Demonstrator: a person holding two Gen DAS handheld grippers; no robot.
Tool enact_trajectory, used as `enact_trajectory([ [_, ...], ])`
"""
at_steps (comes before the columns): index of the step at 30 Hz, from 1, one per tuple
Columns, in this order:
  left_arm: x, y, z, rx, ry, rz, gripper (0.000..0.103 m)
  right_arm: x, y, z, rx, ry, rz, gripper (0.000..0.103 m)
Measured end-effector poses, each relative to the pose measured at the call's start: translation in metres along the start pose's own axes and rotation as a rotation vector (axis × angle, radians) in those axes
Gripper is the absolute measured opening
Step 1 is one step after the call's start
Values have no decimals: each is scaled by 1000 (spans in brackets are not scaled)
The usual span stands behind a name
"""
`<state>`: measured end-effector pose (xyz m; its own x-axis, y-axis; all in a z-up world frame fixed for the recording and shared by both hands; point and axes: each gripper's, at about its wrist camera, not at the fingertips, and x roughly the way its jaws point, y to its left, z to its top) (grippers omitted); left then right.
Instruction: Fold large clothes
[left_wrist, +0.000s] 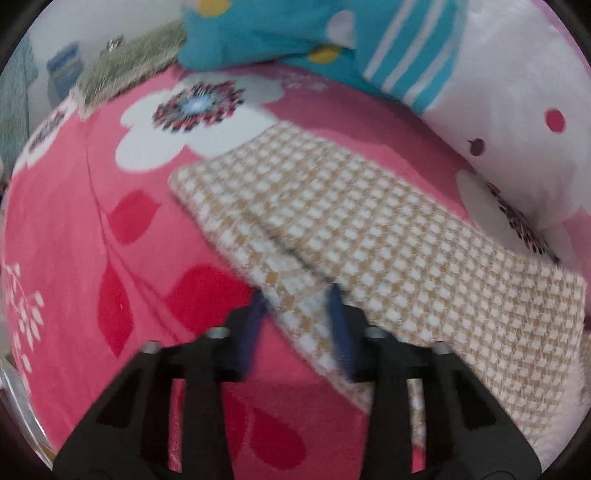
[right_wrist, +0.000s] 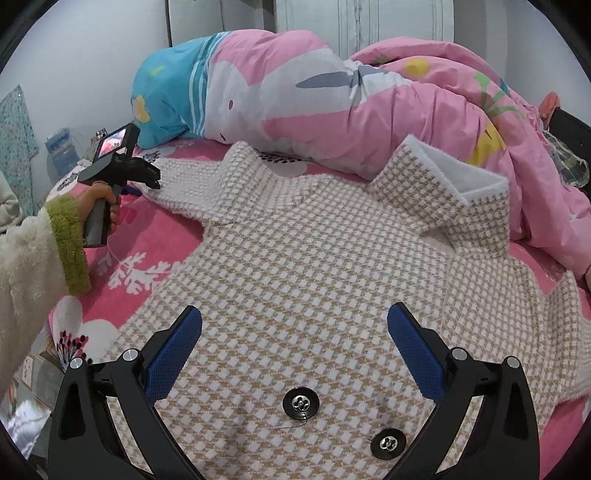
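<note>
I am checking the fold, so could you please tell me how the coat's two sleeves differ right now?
The left sleeve lies flat and stretched out across the bed; the right sleeve is bent back on itself, its white lining showing. The left gripper has its fingers around the left sleeve's edge; the right gripper is open over the coat's front, away from the right sleeve. Both share the tan-and-white check.

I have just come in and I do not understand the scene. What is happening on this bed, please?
A person holding a gripper in each hand is folding a checked beige and white coat spread on a pink flowered bedspread. The left gripper is at the edge of one sleeve, its fingers on either side of the fabric; blur hides whether it grips. The right gripper hovers open over the coat's front, near two dark buttons. The other sleeve is already folded inward. A pink duvet lies behind.
</note>
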<state>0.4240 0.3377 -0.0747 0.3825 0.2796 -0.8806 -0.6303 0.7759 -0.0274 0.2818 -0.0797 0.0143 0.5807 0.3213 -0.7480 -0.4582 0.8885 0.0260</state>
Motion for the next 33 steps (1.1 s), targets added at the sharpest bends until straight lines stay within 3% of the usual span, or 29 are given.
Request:
enact_trajectory([
  [2,-12,-11,0,55,-36,33,8,-5,-3,-1,3,-12,-9,98],
  [5,-42,-28,1,119,-116,58,6,-16,-12,-4,24,-33,-19,98],
  [9,-111,-61,-7,213,-230,-20,6,-35,-29,-13,71,-63,-29,98],
  [11,-153,-86,-21,279,-277,-93,5,-44,-41,-21,109,-71,-30,98],
  [16,-246,-159,-82,489,-357,-276,5,-63,-75,-48,236,-81,-47,98],
  [21,-277,-225,-158,678,-318,-419,5,-67,-107,-76,371,-81,-39,98],
  [26,-263,-268,-233,816,-227,-505,9,-58,-124,-91,411,-72,-21,98],
  [30,-224,-278,-277,872,-61,-534,11,-50,-127,-97,408,-55,-5,98],
  [33,-206,-263,-283,886,-46,-520,13,-43,-130,-103,415,-38,13,98],
])
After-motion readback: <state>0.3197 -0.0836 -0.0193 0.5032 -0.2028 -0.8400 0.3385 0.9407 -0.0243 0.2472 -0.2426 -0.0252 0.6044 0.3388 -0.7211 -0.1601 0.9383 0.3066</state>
